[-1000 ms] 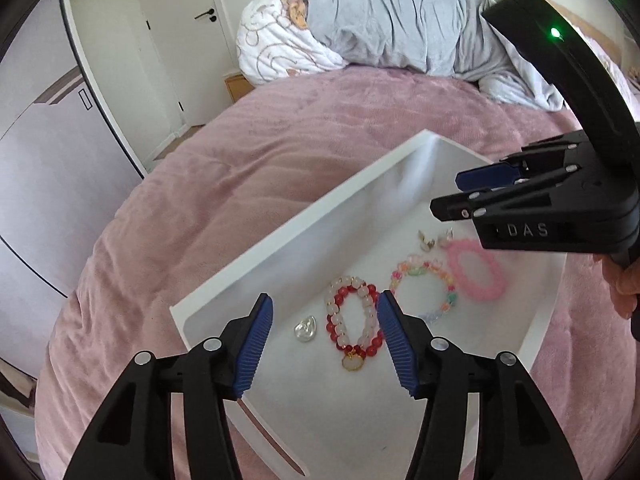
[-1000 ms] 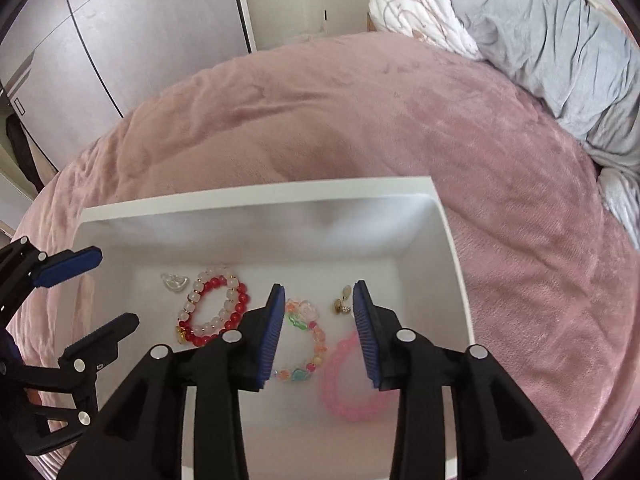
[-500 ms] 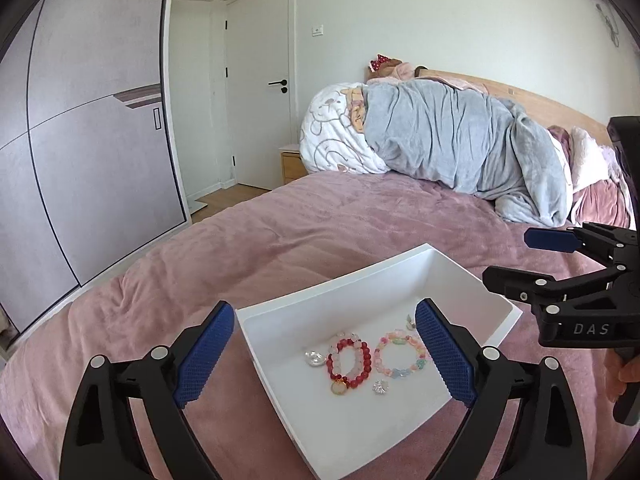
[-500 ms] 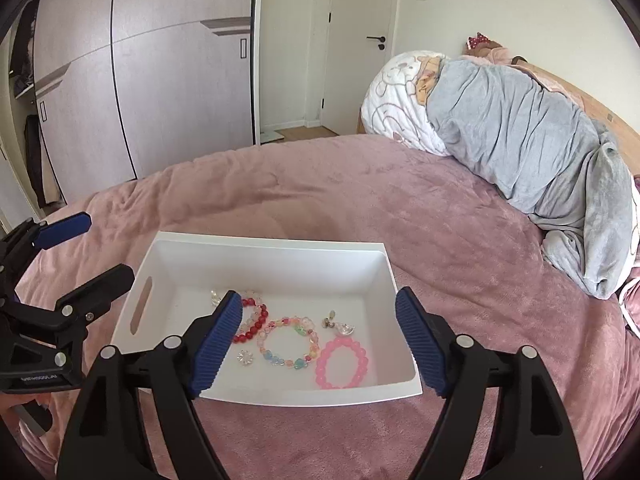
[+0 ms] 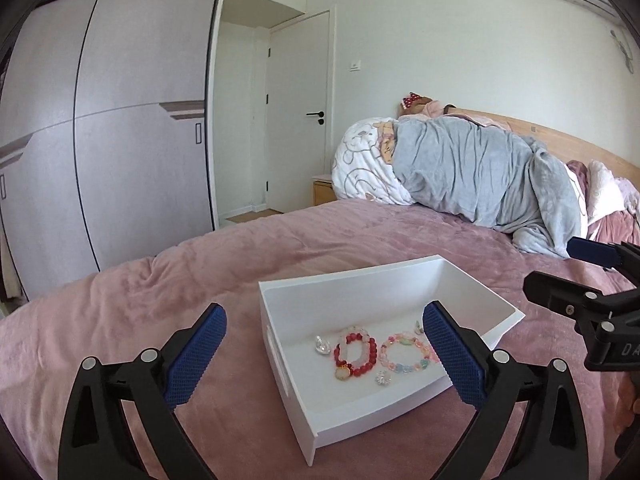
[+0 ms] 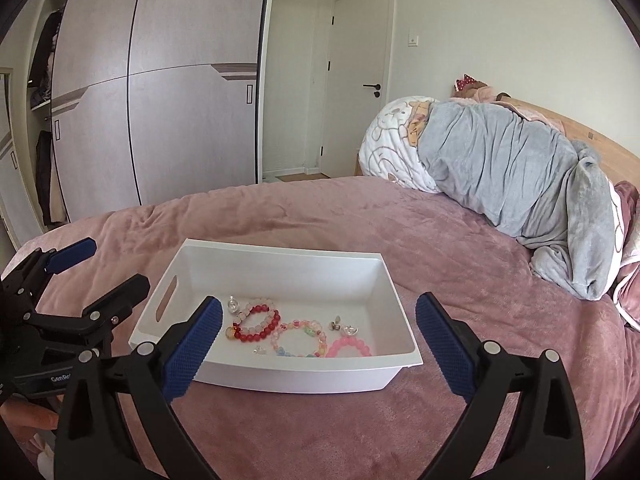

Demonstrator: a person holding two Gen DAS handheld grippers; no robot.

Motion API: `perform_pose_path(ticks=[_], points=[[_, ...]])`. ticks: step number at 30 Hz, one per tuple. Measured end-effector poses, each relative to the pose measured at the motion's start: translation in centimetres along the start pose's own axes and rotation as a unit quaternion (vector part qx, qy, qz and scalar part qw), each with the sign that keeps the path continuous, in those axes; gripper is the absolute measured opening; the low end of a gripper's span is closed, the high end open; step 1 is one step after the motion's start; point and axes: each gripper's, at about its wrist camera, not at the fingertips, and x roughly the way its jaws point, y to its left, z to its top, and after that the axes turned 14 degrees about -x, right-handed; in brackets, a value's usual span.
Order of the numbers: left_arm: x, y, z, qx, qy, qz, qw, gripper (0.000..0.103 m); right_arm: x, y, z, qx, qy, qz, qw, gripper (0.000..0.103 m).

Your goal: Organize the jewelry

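Pink bed [image 6: 280, 220] carries a white bin [image 6: 280, 376] gathering bracelets [image 6: 258, 322] just ahead of both empty tools, left [image 5: 324, 354] and right [image 6: 318, 346], each spread wide.

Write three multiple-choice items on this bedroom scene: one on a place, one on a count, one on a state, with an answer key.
1. Where does the white bin sit?
A. on the pink bedspread
B. on the floor
C. on a nightstand

2. How many beaded bracelets lie in the bin?
A. one
B. three
C. five

3. How do the hand-held grippers stand?
A. both open
B. both shut on bracelets
C. left shut on the bin

Key: 1 A, bedspread surrounds the bin. 2 B, the red-and-white, multicoloured and pink ones. 3 A, left and right jaws spread wide, holding nothing.
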Motion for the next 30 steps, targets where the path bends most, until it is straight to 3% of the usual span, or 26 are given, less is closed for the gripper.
perform_pose_path(ticks=[4, 9, 15, 30], points=[[0.9, 0.5, -0.9, -0.025, 0.009, 0.018, 0.9995, 0.099, -0.3, 0.3, -1.2, -0.005, -0.013, -0.003, 1.000, 0.096], [1.9, 0.7, -1.6, -0.018, 0.018, 0.024, 0.9994, 0.099, 0.0, 0.7, -2.8, -0.011, -0.018, 0.001, 1.000, 0.096], [1.8, -0.1, -2.3, 0.009, -0.012, 0.054, 0.9984, 0.099, 1.1, 0.5, -4.3, 0.007, -0.013, 0.018, 1.000, 0.096], [1.4, -1.6, -3.1, 0.019, 0.000, 0.026, 0.9995, 0.099, 1.2, 0.2, -4.7, 0.017, -0.009, 0.022, 1.000, 0.096]])
